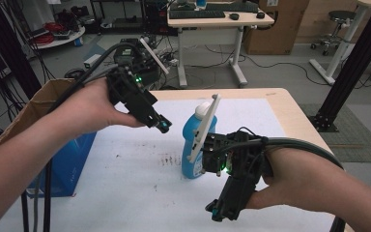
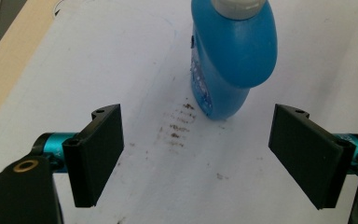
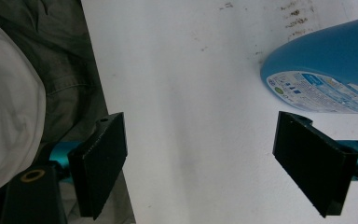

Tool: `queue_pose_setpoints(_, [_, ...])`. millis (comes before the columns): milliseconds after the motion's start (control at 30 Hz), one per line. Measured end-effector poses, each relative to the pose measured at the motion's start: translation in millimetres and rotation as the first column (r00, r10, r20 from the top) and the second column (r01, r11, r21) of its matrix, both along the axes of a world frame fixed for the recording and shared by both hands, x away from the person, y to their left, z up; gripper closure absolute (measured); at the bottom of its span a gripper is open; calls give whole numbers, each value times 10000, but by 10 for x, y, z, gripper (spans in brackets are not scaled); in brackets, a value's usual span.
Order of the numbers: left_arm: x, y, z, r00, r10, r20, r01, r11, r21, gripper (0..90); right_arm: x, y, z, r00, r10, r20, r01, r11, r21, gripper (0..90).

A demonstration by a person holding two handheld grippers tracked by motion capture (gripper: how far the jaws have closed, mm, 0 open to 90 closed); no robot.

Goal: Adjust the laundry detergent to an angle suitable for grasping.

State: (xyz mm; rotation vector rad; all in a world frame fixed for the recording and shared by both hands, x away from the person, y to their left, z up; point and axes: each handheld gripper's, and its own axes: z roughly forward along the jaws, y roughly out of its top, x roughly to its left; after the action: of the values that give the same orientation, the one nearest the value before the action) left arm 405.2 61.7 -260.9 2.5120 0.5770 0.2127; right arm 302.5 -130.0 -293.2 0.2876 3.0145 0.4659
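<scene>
You are holding both the left gripper (image 2: 198,156) and the right gripper (image 3: 200,165) with fingers released near the blue bottle (image 1: 197,145) standing on the worktop (image 1: 125,193).

Lab workspace, desk (image 1: 221,21) with keyboard (image 1: 196,14), floor cables (image 1: 270,65), stool (image 1: 340,19)

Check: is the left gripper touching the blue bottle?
Apart. The left gripper view shows the left gripper open, with bare table between its jaws and the bottle.

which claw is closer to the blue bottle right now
Right. The right claw is low beside the blue bottle, its body right against the bottle's side, tips aimed away toward the person. The left claw hovers open, off the bottle's upper left.
</scene>
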Motion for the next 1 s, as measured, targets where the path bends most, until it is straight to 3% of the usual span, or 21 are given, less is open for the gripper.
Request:
queue_pose_setpoints(233, [-49,-169,-200,9998,-76,-195,72,9998,-179,181,-2,-14,7,10000,-58,33,58,10000,39,169])
queue_pose_setpoints(367, [-89,-257,-301,9999,44,-151,-51,9988,-495,181,-6,-24,7,10000,-27,-1,27,10000,24,169])
queue_pose_setpoints(567, [-106,-379,-457,9987,492,-125,-502,9935,-1019,181,0,-27,10,10000,41,35,-41,10000,35,169])
queue_pose_setpoints(700, [-117,-437,-546,9981,617,-29,-617,9934,-963,181,-7,-24,6,10000,63,35,-63,10000,54,169])
queue_pose_setpoints(1000, [-96,-534,-750,9916,1287,94,-1263,9832,-1319,181,-1,-21,0,10000,91,-25,-91,10000,20,169])
